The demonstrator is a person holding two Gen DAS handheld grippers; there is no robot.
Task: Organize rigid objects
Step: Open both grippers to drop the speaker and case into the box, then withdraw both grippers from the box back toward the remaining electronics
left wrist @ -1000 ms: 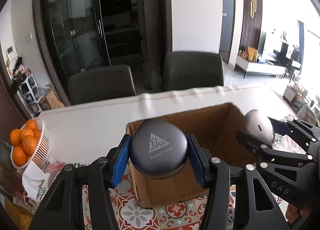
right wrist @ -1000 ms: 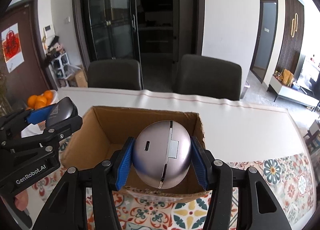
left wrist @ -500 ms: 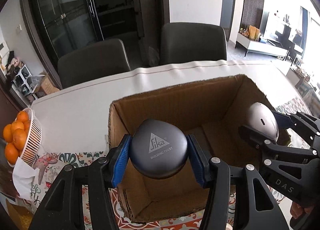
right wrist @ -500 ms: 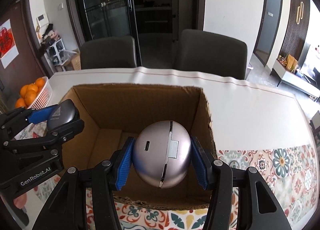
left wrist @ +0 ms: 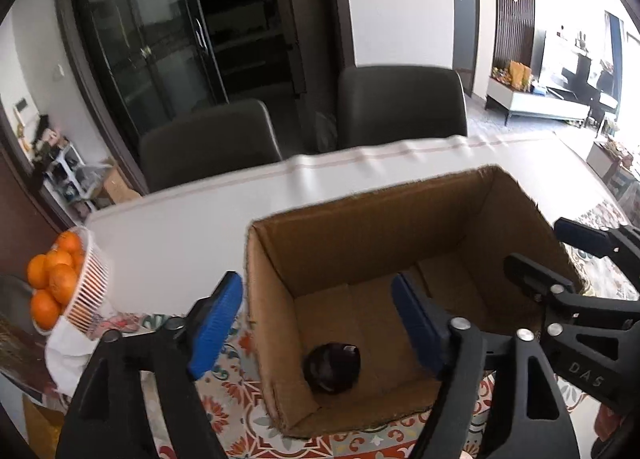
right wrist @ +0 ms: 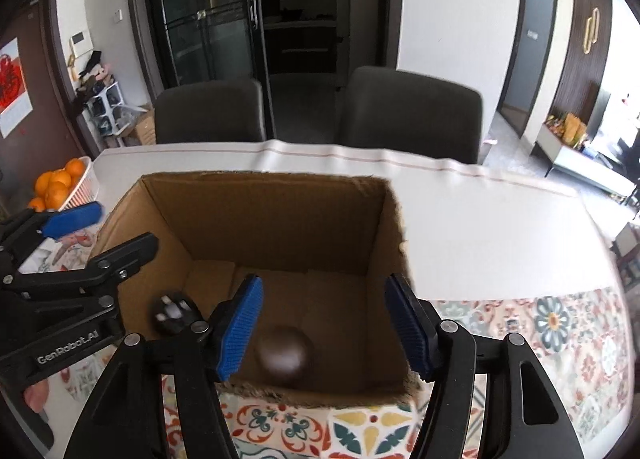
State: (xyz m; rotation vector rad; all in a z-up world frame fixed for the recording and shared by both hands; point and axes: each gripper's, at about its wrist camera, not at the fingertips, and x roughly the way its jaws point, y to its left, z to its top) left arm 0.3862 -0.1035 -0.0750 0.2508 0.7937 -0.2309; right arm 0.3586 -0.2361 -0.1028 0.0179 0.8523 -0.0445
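White tabletop (right wrist: 480, 227) with a patterned floral mat (right wrist: 560, 323) along its near edge fills the middle of both views, and the open brown cardboard box (right wrist: 280, 219) stands on it at centre frame, its near wall touching the mat. Both black hand-held grippers with blue ribbed pads hang over the box's near rim, pointing down into it. In the left wrist view the left gripper (left wrist: 316, 323) has just been opening and stands spread with nothing between its pads; one pad sits outside the box's left wall, the other over the floor. The right gripper (right wrist: 324, 323) has likewise just been opening and is empty, both pads above the box's near right part. The dark rounded case (left wrist: 332, 367) lies on the box floor at lower centre of the left view, just below the left gripper; in the right view it shows at lower left of the box. The blurred greyish egg-shaped case (right wrist: 285, 355) lies directly under the right gripper, its long axis impossible to tell through the blur. Each hand is nearer its own case, so I judge the coming move to be a straight lift out of the box. A white basket of oranges (left wrist: 52, 283) sits at far left.
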